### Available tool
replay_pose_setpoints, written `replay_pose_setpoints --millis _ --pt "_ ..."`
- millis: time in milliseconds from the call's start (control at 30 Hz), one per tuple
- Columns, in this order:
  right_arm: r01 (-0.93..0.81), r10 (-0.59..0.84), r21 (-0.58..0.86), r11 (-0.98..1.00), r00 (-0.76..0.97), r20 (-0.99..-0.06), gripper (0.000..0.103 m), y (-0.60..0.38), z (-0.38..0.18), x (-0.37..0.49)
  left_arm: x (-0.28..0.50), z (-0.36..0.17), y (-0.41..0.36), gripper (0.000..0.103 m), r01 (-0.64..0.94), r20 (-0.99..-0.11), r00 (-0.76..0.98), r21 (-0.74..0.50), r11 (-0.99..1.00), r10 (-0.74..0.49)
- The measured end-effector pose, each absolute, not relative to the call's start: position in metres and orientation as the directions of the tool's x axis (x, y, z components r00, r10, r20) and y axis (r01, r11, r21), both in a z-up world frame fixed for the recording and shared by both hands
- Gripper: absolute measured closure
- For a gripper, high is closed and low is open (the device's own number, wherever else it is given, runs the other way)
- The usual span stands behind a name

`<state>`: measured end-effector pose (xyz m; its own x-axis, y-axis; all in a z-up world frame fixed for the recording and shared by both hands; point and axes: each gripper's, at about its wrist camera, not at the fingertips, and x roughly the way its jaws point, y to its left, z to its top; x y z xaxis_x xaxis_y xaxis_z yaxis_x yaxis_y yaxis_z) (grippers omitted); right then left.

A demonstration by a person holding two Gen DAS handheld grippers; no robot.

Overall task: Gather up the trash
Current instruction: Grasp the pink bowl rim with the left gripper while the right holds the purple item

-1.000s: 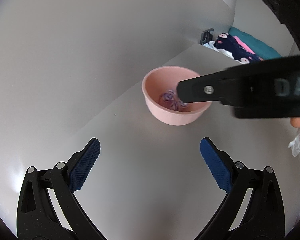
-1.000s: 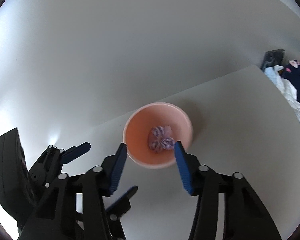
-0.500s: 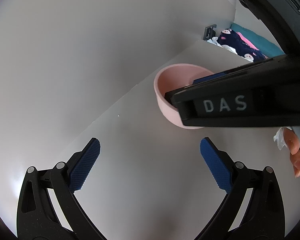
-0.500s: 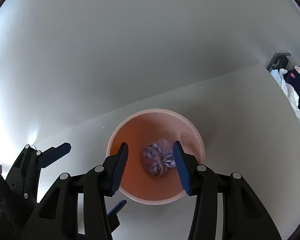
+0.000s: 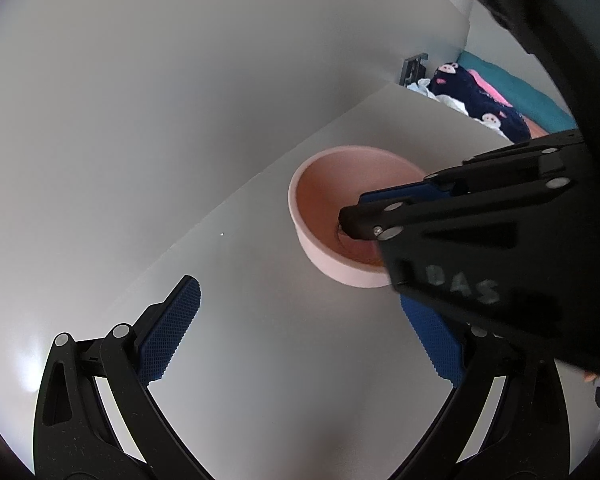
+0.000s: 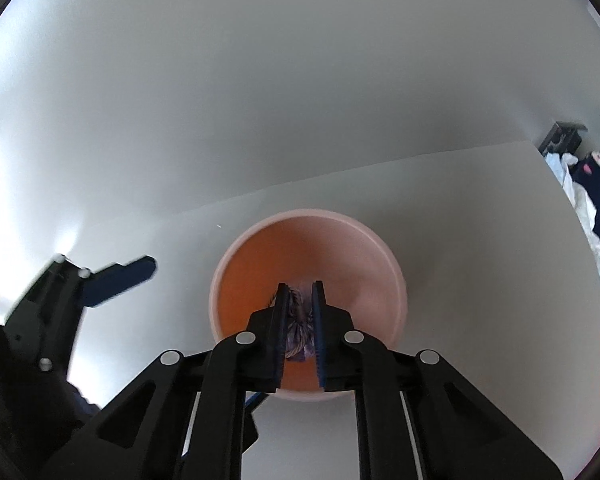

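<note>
Desk: plain white top, matte, bare apart from one bowl. It butts against a pale grey-white wall; a bright patch of glare sits low on the left of the wall in both views. Past the desk's far right edge: a small dark bracket, crumpled white cloth, and a navy fabric with pink-and-white animal faces lying on something teal, possibly a bed, cannot tell.

Pink bowl stands upright on the desk, near the wall line, mouth up, inside shaded orange.

Trash: a crumpled purple-and-white wrapper, down in the bowl. Squeezed into a narrow wad; in the right wrist view its long axis runs along the tongs' fingers, away from the camera toward the bowl's bottom. Which end is which, cannot tell. In the left wrist view it is hidden behind the right tongs.

Right tongs: reaching down into the bowl, blue pads nearly together, pressing the wrapper from both sides.

Left tongs: spread wide, nothing between the pads, held above bare desk just short of the bowl, with its right pad partly covered by the right tongs' black body.
</note>
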<state>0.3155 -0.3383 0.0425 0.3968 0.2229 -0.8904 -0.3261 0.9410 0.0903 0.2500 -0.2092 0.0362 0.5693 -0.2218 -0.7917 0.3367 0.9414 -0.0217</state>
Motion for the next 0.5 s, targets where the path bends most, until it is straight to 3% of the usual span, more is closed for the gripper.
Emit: replay_pose_setpoints --millis 433,500 --pt "-0.236 0.208 0.096 0.967 0.51 -0.835 0.09 -0.369 0.093 0.308 0.278 0.048 -0.22 0.006 0.222 -0.791 0.56 -0.145 0.964 -0.248" --pt "-0.23 0.204 0.097 0.968 0.509 -0.836 0.09 -0.37 0.092 0.303 0.282 0.045 -0.221 0.014 0.21 -0.801 0.548 -0.147 0.967 -0.241"
